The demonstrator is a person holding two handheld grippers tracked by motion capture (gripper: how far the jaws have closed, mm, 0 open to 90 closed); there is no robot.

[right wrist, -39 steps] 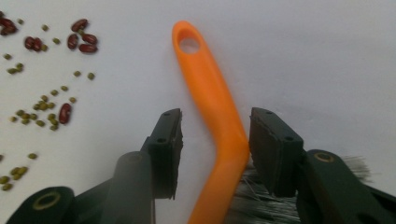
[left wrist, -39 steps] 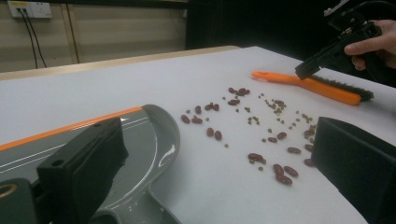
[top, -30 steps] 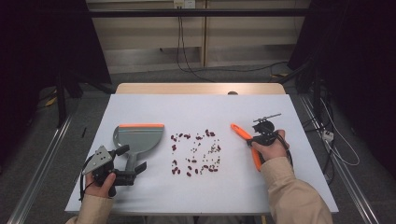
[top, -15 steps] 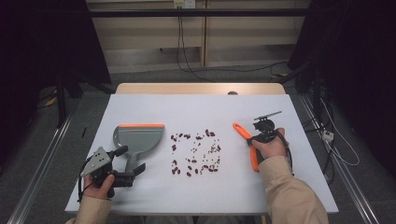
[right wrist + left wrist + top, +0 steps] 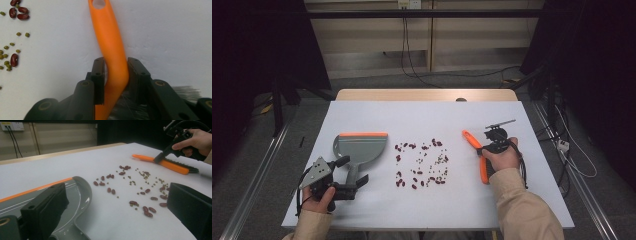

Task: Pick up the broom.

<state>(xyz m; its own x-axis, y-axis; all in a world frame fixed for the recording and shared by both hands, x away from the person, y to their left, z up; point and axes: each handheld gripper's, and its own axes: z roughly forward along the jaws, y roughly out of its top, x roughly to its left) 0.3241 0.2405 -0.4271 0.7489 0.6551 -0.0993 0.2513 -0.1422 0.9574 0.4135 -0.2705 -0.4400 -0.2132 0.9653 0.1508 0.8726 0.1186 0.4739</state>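
Observation:
A grey dustpan (image 5: 362, 147) with an orange lip lies on the white table (image 5: 412, 115), left of a scatter of red and small green beans (image 5: 422, 162). My left gripper (image 5: 354, 169) stands open, its jaws either side of the dustpan's handle without pressing it. In the left gripper view the pan (image 5: 77, 195) lies by the left jaw and the beans (image 5: 140, 187) lie ahead. An orange brush (image 5: 472, 140) lies right of the beans. My right gripper (image 5: 115, 62) is shut on the brush's handle (image 5: 110, 37), with bristles showing behind the jaws. The left gripper view shows the right gripper (image 5: 160, 158) on the brush (image 5: 172, 166).
Bare white table lies beyond the beans and toward the far edge, where a wooden strip (image 5: 427, 94) runs. Cables (image 5: 562, 150) trail off the table's right side. Dark stands and floor rails flank the table.

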